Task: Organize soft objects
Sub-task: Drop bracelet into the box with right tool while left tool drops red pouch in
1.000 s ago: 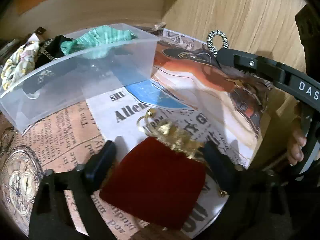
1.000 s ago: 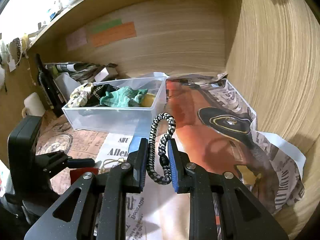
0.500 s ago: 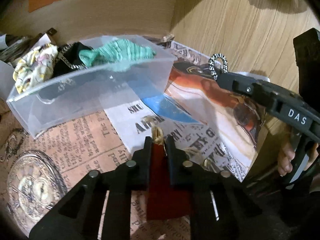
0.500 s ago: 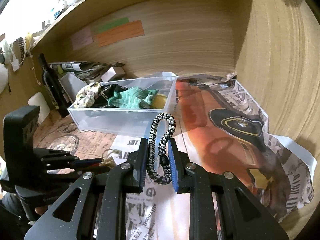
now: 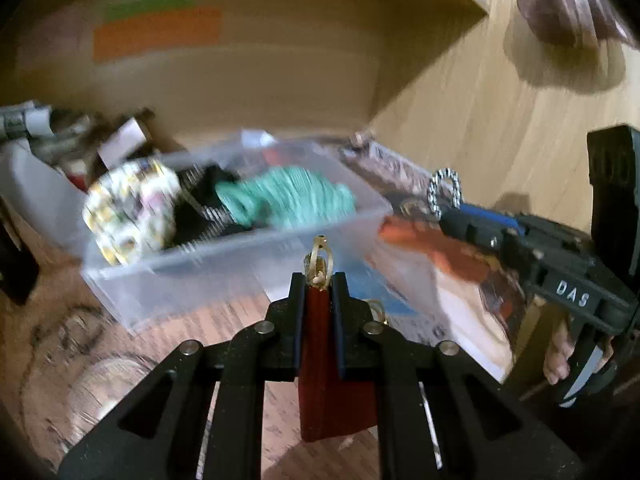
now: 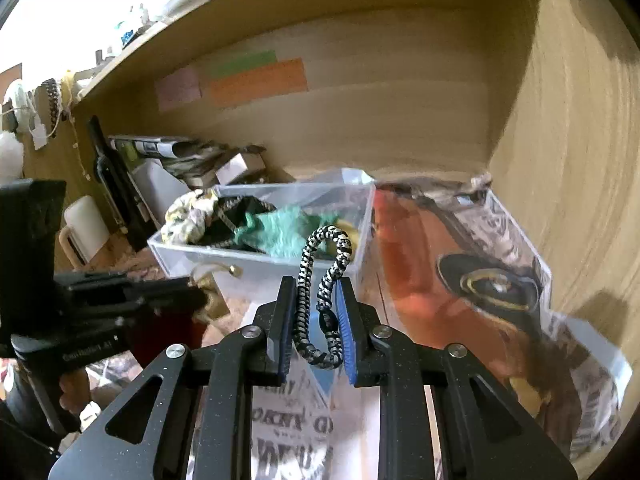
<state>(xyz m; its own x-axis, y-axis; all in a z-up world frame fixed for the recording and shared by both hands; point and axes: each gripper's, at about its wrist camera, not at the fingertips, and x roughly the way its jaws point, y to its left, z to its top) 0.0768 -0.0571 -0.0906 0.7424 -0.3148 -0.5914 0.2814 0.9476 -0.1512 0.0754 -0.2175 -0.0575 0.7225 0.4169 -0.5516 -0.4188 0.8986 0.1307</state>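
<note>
My left gripper point(image 5: 319, 280) is shut on a dark red pouch point(image 5: 320, 368) with a gold drawstring top, held in the air in front of the clear plastic bin point(image 5: 224, 264). The bin holds a green cloth point(image 5: 288, 196), a floral fabric piece point(image 5: 128, 212) and a black item. My right gripper point(image 6: 316, 292) is shut on a black-and-white braided cord loop point(image 6: 320, 280), held to the right of the bin point(image 6: 256, 268). The right gripper also shows in the left wrist view point(image 5: 448, 216), and the left gripper in the right wrist view point(image 6: 192, 300).
The table is covered in printed newspaper sheets point(image 6: 480, 280). Wooden shelf walls point(image 6: 560, 120) close the back and right. A dark bottle point(image 6: 108, 172), a white mug point(image 6: 84, 228) and stacked papers stand to the left of the bin.
My left gripper closed on the red pouch and lifted it off the table toward the bin. My right gripper kept hold of the cord loop and rose slightly.
</note>
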